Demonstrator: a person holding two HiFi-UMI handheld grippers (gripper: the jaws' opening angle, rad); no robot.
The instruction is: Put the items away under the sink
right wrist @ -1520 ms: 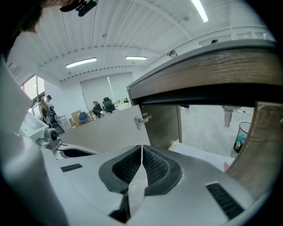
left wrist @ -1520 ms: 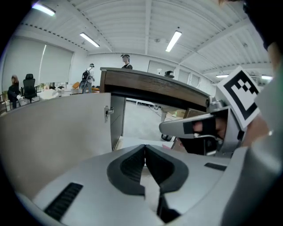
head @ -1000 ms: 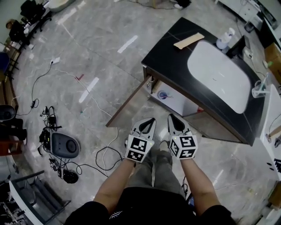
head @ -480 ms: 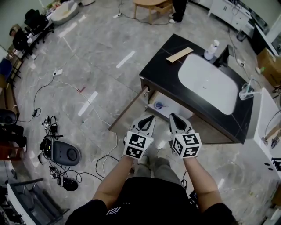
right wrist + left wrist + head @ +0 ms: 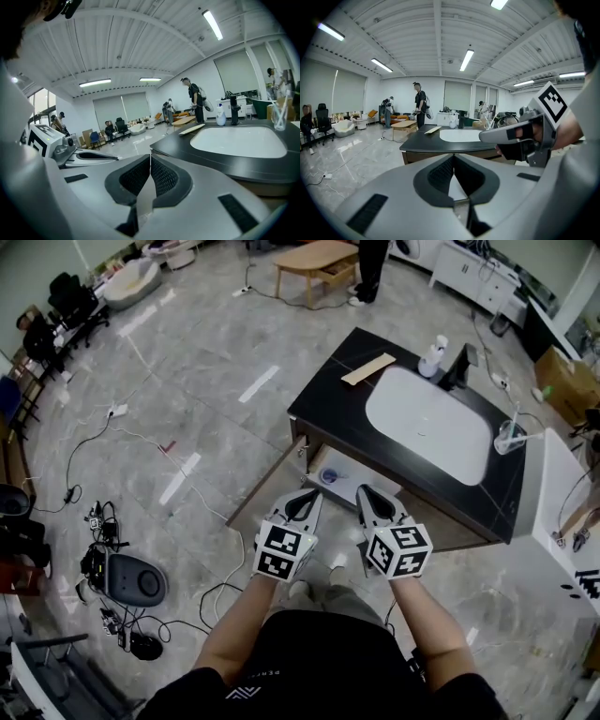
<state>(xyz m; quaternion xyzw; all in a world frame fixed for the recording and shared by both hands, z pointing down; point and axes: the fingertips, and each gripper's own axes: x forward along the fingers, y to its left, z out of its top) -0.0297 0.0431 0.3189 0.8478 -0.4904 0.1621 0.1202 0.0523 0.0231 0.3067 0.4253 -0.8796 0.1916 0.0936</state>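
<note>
The black vanity top [image 5: 337,407] holds a white basin [image 5: 427,424], and below it the brown cabinet door [image 5: 265,487] stands swung open. Inside the cabinet a small blue-and-white item [image 5: 327,475] rests on the white shelf. On the counter lie a wooden board [image 5: 367,369], a white soap bottle [image 5: 432,358] and a clear cup with a toothbrush [image 5: 507,437]. My left gripper [image 5: 313,495] and right gripper [image 5: 365,492] hover side by side in front of the open cabinet, both shut with nothing between the jaws. Each one's own view, left [image 5: 453,157] and right [image 5: 150,157], shows the jaws pressed together.
A black faucet [image 5: 459,367] stands behind the basin. Cables and a grey device [image 5: 136,579] lie on the floor to the left. A white unit [image 5: 562,521] stands right of the vanity. A wooden table [image 5: 314,259] and a standing person are farther back.
The vanity has slid up and left in the head view, showing more of the room behind it. Both grippers stay shut, side by side.
</note>
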